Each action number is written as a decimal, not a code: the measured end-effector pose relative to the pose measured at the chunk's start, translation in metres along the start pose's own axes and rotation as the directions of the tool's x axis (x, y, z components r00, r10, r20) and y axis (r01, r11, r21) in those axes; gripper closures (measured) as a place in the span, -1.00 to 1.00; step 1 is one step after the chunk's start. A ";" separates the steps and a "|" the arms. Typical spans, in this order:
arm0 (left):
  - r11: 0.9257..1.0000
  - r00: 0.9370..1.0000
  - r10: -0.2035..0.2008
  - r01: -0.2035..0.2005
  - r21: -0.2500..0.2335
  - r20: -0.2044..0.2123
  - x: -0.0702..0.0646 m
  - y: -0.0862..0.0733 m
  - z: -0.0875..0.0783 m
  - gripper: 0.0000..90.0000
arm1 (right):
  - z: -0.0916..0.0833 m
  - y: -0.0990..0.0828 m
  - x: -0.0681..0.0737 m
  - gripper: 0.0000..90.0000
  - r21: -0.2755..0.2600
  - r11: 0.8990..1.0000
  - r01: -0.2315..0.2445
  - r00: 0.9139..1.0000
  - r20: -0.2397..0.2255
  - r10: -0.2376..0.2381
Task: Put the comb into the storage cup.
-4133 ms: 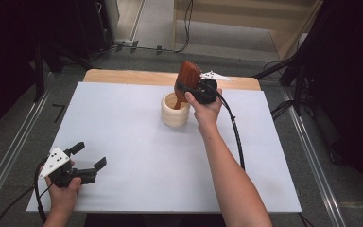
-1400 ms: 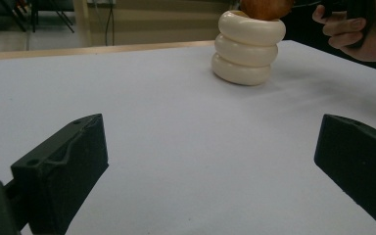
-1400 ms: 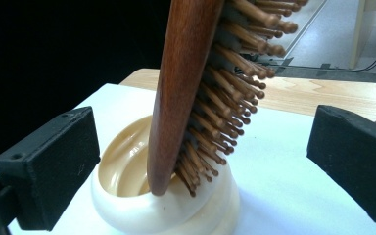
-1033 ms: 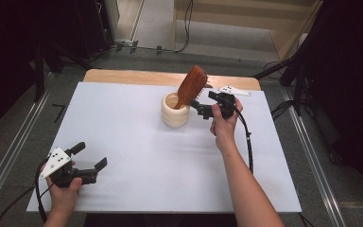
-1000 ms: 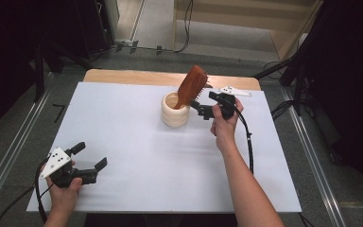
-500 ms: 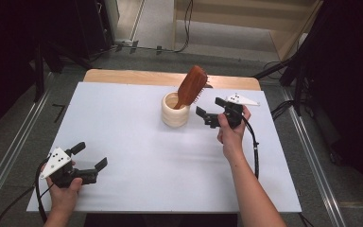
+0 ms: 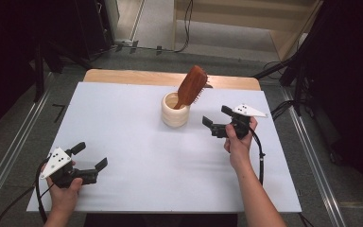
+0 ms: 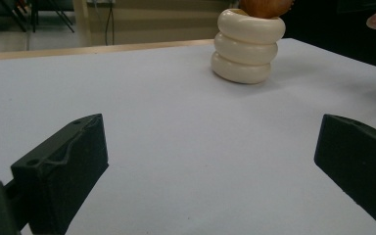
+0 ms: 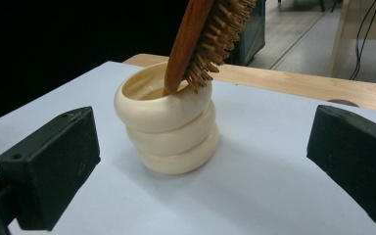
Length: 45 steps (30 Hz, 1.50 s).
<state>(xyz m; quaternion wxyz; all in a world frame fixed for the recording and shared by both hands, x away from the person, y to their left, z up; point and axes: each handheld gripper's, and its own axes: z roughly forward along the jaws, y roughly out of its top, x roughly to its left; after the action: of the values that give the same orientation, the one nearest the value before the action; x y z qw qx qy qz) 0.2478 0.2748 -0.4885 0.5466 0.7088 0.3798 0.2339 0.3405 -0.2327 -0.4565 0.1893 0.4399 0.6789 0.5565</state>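
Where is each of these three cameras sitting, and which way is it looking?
High view: above the near table edge, looking down at the white table; both forearms show, holding the left gripper and right gripper.
Left gripper view: rides low on the left gripper, facing the cream holder.
Right gripper view: rides on the right gripper, facing the hairbrush.
All three share the holder.
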 end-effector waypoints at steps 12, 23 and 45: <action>1.000 1.000 0.001 -0.001 -0.001 -0.003 -0.001 0.000 0.000 -1.00 | -0.023 -0.012 -0.003 -1.00 -0.014 1.000 0.016 1.000 0.014 -0.016; 1.000 1.000 0.001 -0.001 -0.001 -0.005 -0.001 0.000 0.001 -1.00 | -0.047 -0.026 -0.005 -1.00 -0.021 0.999 0.040 0.999 0.031 -0.040; 1.000 1.000 0.005 -0.005 0.005 -0.011 -0.001 0.000 0.001 -1.00 | -0.092 -0.052 -0.015 -1.00 -0.030 0.998 0.048 0.997 0.064 -0.046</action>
<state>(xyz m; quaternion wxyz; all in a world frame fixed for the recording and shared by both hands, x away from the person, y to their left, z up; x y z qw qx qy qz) 0.2478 0.2735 -0.4889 0.5423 0.7096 0.3816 0.2383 0.2600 -0.2984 -0.4798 0.2307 0.4382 0.6739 0.5484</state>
